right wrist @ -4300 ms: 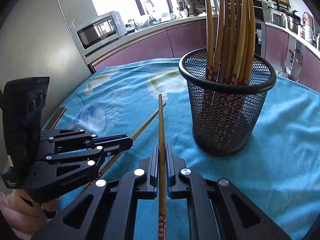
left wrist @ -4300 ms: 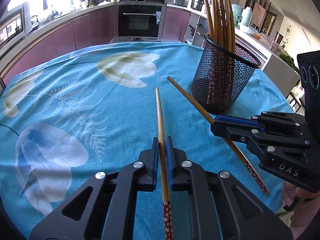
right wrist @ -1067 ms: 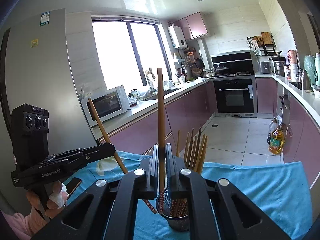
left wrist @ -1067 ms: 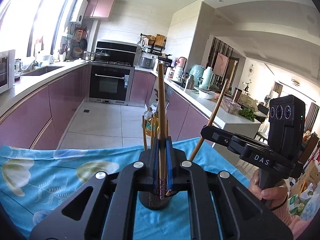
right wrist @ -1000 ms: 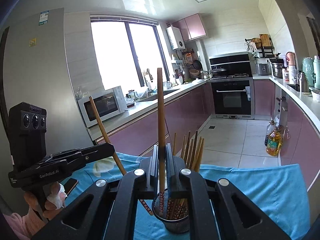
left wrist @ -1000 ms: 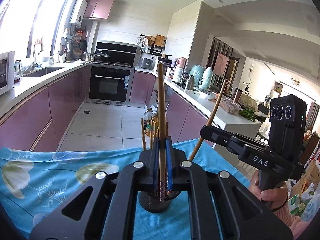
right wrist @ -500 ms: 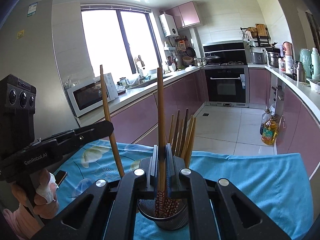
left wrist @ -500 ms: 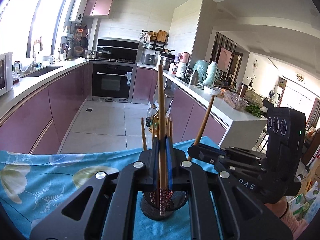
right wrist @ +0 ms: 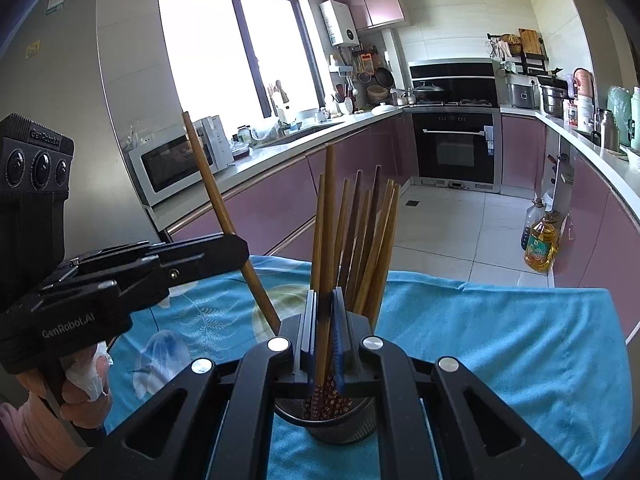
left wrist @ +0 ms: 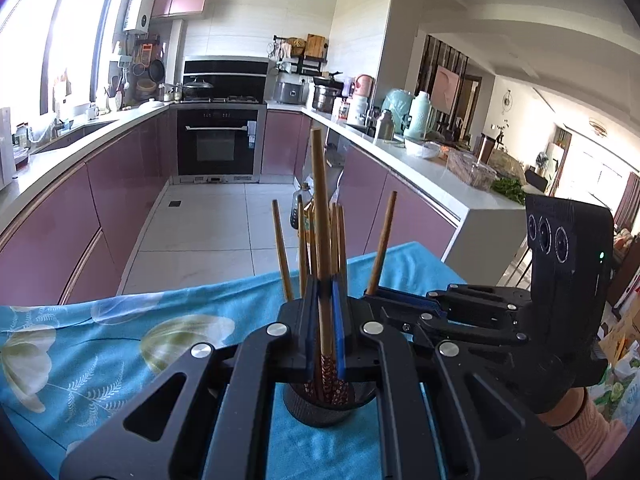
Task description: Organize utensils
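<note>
In the left wrist view my left gripper (left wrist: 325, 286) is shut on an upright wooden chopstick (left wrist: 320, 200). Its patterned lower end dips into the mouth of the black mesh holder (left wrist: 316, 414) just below. My right gripper (right wrist: 324, 294) is shut on a second chopstick (right wrist: 330, 208), whose patterned end also sits inside the holder (right wrist: 288, 410). Several other chopsticks (right wrist: 372, 232) stand in the holder. Each view shows the other gripper close beside: the right gripper (left wrist: 370, 294) with its chopstick (left wrist: 383, 240), and the left gripper (right wrist: 240, 248) with its slanted chopstick (right wrist: 208, 184).
The holder stands on a table under a blue flowered cloth (right wrist: 500, 340), near its far edge. Beyond lie a tiled floor, purple cabinets and an oven (left wrist: 222, 144). Oil bottles (right wrist: 540, 248) stand on the floor. A hand (right wrist: 80, 384) holds the left gripper's handle.
Both grippers have come down over the holder with their chopsticks, and moved closer together. The patterned ends now sit inside the holder's mouth instead of above it.
</note>
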`<state>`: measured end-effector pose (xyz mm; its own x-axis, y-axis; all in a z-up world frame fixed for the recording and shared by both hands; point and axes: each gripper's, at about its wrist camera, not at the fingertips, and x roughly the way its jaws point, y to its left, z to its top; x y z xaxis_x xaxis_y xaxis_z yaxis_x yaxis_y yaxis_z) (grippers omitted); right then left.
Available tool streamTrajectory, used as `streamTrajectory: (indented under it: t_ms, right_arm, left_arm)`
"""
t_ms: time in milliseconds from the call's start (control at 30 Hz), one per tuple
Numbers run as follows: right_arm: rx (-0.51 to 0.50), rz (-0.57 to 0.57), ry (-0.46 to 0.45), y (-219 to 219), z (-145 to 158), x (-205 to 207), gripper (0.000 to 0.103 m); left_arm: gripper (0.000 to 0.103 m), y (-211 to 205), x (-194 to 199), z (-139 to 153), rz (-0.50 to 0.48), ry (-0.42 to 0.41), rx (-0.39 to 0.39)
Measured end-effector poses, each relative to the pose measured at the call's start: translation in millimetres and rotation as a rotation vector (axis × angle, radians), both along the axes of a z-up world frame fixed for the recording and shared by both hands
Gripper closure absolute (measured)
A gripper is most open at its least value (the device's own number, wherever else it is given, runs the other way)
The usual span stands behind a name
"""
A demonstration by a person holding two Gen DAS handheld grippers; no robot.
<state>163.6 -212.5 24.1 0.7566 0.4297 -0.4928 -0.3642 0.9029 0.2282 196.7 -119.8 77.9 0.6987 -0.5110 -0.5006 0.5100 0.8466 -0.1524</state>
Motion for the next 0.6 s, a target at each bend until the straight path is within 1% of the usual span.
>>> streamTrajectory:
  t_ms: [100, 267, 333, 400, 433, 500, 533, 600]
  right_arm:
    - [-0.006, -0.006, 0.022, -1, -7, 4, 0.096]
    - [0.002, -0.016, 0.044, 0, -15, 6, 0.096]
    - [0.005, -0.017, 0.045, -1, -16, 4, 0.093]
    - [0.007, -0.021, 0.041, -2, -17, -1, 0.085]
    - [0.008, -0.023, 0.037, -3, -16, -3, 0.083]
    - [0.003, -0.032, 0.025, -3, -15, -7, 0.076]
    - [0.0, -0.036, 0.019, -3, -15, -10, 0.075]
    - [-0.003, -0.047, 0.0, -4, -14, -17, 0.066]
  left_arm:
    - [0.095, -8, 8, -13, -0.015, 0.04, 0.039]
    - [0.095, -19, 24, -40, -0.008, 0.097, 0.091]
    - [0.095, -19, 27, -50, -0.009, 0.116, 0.092]
    - [0.093, -17, 28, -57, -0.004, 0.125, 0.085]
    - [0.091, -15, 27, -61, -0.003, 0.128, 0.077]
    - [0.077, -7, 23, -65, 0.016, 0.122, 0.059]
    - [0.074, -2, 21, -67, 0.025, 0.117, 0.046]
    - [0.065, 11, 15, -70, 0.048, 0.102, 0.03]
